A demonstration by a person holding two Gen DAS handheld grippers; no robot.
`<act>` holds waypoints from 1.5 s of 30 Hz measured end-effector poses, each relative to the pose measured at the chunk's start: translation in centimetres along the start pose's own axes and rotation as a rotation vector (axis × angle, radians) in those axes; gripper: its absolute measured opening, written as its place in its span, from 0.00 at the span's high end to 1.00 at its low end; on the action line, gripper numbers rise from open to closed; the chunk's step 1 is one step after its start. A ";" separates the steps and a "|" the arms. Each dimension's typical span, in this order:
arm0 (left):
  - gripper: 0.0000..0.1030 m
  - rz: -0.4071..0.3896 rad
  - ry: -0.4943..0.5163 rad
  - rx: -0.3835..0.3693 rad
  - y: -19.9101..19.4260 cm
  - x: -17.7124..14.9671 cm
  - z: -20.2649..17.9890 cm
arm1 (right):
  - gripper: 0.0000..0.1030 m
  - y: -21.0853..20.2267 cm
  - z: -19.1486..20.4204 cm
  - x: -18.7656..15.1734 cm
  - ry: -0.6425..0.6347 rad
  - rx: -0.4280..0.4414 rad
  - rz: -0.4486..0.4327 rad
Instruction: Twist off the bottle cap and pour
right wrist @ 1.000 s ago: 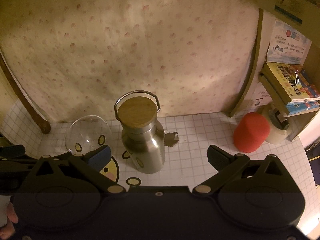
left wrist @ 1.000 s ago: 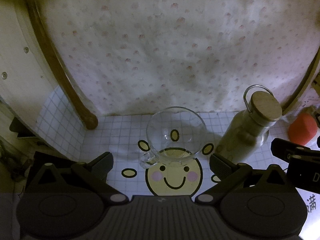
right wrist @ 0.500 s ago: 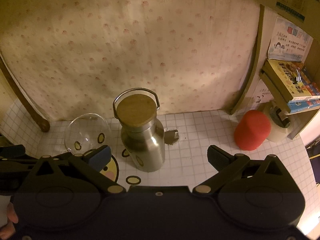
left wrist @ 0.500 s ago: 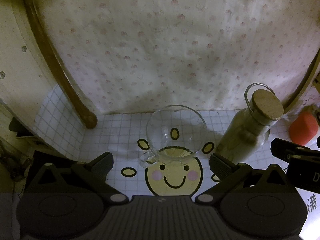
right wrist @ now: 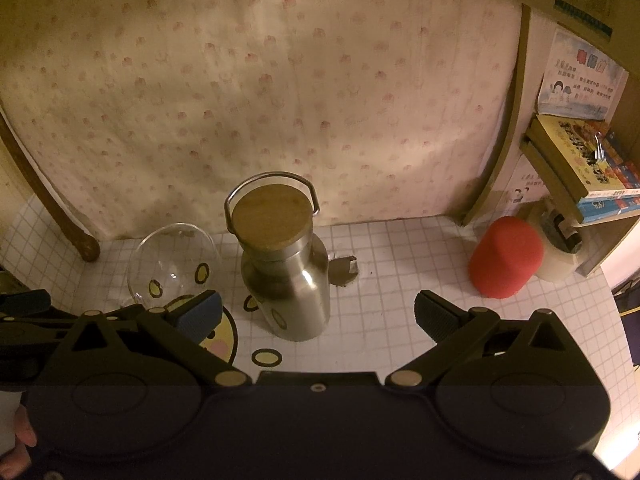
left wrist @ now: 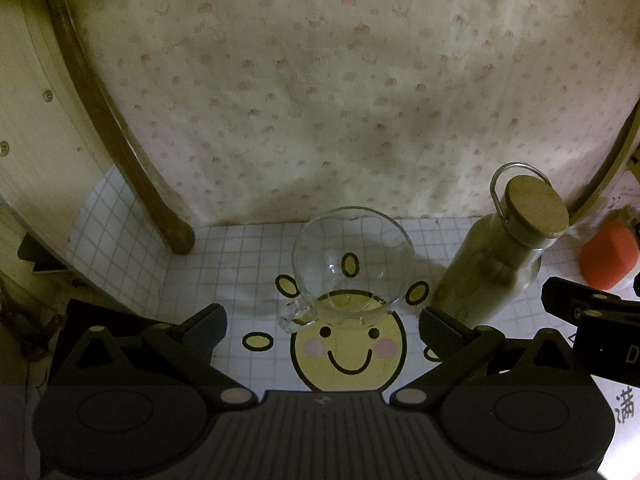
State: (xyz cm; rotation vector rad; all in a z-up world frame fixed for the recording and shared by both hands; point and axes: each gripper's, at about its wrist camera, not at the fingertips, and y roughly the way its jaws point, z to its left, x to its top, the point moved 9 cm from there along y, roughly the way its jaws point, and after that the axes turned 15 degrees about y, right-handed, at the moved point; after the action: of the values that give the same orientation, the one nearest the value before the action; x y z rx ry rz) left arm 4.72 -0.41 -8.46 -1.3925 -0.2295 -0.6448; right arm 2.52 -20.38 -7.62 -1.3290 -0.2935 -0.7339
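both tongs gape empty before the capped bottle (right wrist: 294, 280) (upright).

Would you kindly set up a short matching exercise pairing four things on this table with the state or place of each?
Things:
1. steel bottle
2. glass cup
3. red container
4. left gripper

States or places:
A. empty and see-through, standing on the smiley-face print
B. open, holding nothing
C. upright, wooden cap still on
D. far right of the table, near the bookshelf

Pairs: 1-C, 2-A, 3-D, 4-B
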 end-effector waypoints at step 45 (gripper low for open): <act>0.03 -0.255 0.282 -0.251 3.7 3.3 -7.4 | 0.04 3.8 1.2 3.2 -0.121 0.012 0.191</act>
State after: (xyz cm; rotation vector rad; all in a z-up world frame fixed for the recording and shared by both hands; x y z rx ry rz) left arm 7.77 -8.31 -11.26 -1.5035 -0.1033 -1.1016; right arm 7.53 -20.03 -8.38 -1.3716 -0.2622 -0.4920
